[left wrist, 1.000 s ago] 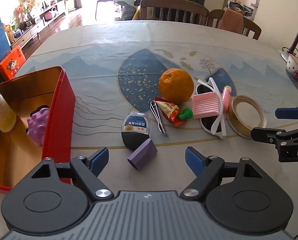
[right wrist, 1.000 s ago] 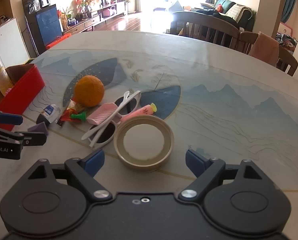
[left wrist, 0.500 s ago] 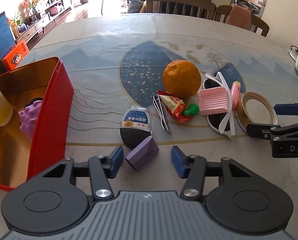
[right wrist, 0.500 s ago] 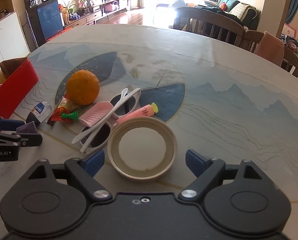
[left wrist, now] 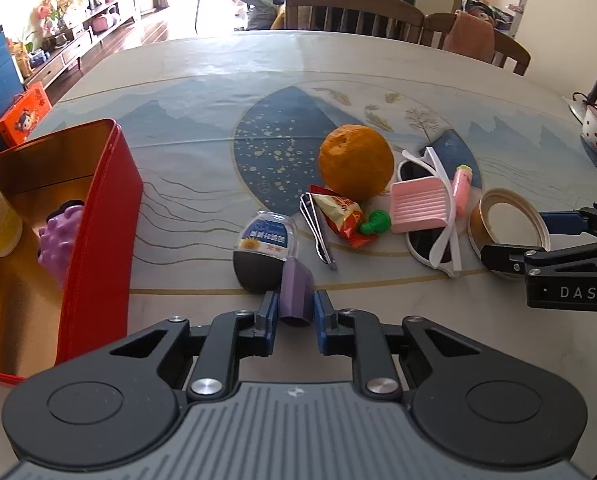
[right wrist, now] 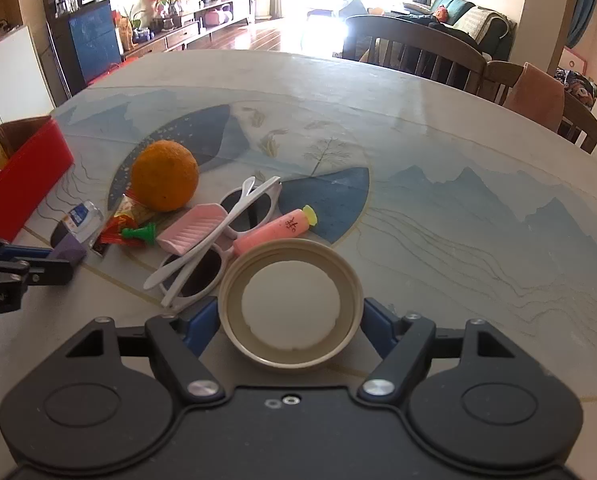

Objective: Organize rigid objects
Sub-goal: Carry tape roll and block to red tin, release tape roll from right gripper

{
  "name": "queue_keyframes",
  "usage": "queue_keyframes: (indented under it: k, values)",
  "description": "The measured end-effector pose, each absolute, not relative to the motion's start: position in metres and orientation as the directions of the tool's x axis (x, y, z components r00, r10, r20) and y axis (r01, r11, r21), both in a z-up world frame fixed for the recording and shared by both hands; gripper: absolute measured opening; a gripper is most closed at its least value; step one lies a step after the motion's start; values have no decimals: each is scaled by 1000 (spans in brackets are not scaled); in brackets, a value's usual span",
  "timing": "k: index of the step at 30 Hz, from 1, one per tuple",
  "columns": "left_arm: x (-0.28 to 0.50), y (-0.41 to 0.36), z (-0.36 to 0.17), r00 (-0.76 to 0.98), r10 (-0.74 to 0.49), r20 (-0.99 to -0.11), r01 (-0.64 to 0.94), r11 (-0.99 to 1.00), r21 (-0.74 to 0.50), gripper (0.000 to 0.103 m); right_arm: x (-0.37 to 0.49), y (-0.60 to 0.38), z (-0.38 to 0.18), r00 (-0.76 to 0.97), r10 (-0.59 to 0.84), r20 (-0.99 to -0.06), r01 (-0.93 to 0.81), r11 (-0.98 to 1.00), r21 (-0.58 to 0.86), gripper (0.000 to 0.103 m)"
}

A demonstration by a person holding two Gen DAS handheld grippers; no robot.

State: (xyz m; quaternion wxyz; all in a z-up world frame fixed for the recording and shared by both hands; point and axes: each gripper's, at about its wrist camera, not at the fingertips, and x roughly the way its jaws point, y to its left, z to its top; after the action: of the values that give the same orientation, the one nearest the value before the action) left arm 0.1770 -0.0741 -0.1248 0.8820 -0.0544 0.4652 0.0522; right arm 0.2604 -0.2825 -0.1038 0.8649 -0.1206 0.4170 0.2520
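Down on the surface [left wrist: 218, 80], the left gripper [left wrist: 294, 312] has just closed its jaws onto the small purple block [left wrist: 296, 292], pinched between both blue pads just in front of the black egg-shaped container [left wrist: 264, 252]. Meanwhile the right gripper [right wrist: 290, 326] has been narrowing its jaws around the beige jar lid [right wrist: 290, 304], which lies between them, pads at its rim.

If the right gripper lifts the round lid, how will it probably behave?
The round lid looks like stiff, thin plastic, so probably light. The right gripper straddles its curved rim, so it may slip or pivot. It lies flat, so rolling seems unlikely.
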Motion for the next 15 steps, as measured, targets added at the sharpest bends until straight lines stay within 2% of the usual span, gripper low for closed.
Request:
queue_keyframes:
  k: [15]
  values:
    - [162, -65, -103, 597, -4, -802, -119, 989, -93, 18, 213, -273, -70, 517, 378, -768, -579, 815, 11, 75]
